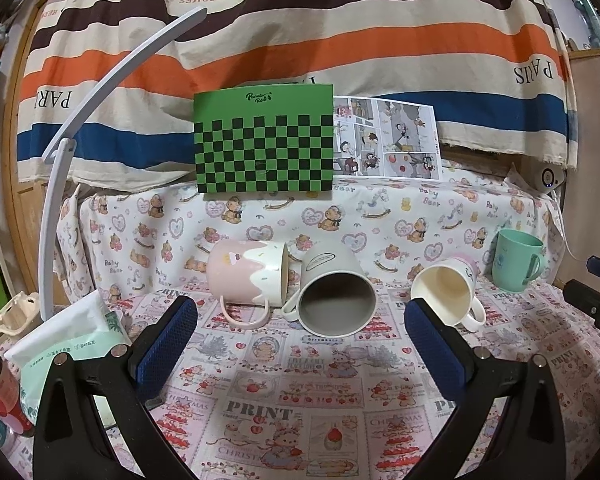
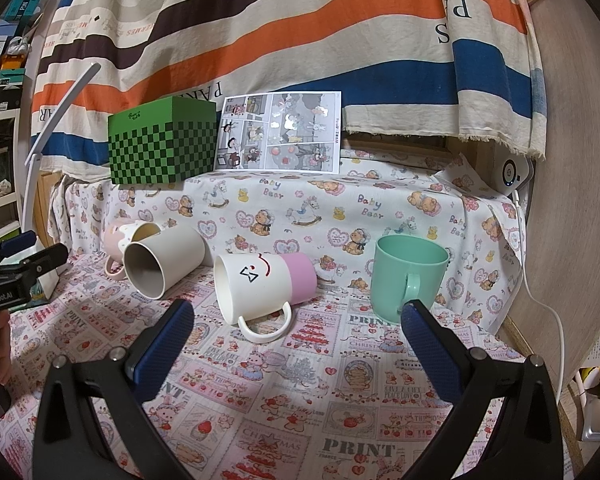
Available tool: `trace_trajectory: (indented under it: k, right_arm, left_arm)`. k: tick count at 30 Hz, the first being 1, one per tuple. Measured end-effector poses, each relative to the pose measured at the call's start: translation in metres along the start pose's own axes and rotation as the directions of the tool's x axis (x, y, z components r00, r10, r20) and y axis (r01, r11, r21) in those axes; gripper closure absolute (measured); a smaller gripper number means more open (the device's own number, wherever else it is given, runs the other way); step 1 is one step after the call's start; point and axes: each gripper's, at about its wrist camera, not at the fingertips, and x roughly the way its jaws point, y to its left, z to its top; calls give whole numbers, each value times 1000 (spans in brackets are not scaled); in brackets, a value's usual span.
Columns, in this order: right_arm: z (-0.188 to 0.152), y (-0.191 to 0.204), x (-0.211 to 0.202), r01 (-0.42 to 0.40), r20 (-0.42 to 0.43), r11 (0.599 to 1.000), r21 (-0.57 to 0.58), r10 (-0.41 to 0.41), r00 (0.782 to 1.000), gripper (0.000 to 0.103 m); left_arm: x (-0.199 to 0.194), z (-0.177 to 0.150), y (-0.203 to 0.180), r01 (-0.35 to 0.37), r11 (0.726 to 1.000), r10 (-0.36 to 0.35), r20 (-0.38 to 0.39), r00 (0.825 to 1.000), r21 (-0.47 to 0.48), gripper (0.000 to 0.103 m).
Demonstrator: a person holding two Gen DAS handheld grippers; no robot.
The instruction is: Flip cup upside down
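Several cups sit on the patterned cloth. A pink-and-white mug, a grey cup and a white-and-pink mug lie on their sides. A mint green mug stands upright. My left gripper is open and empty, facing the grey cup from a short way off. My right gripper is open and empty, in front of the white-and-pink mug and the green mug. The left gripper also shows at the left edge of the right wrist view.
A green checkered box and a comic sheet stand on the raised ledge behind. A white lamp arm rises at left. A tissue pack and a bottle lie near left.
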Motion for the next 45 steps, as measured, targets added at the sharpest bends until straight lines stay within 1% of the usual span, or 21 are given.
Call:
trace_trajectory:
  k: [5,17,22,45]
  right_arm:
    - [0,0,0,0,0,1000,-1,0,1000,0]
    - [0,0,0,0,0,1000,-1,0,1000,0]
    - [0,0,0,1,0,1000,-1,-1,1000,0]
    - [0,0,0,1,0,1000,-2,-1,1000,0]
  left_arm:
    - [2,0,1,-4,1000,4,-11,1000,-6,0]
    - [3,0,2,-5,1000,5,-8,1000,-3,0]
    - [0,-1,1,-7,1000,7,10,1000,5,0]
    - [-1,-1,3,-8,1000,8,8,1000,0,0]
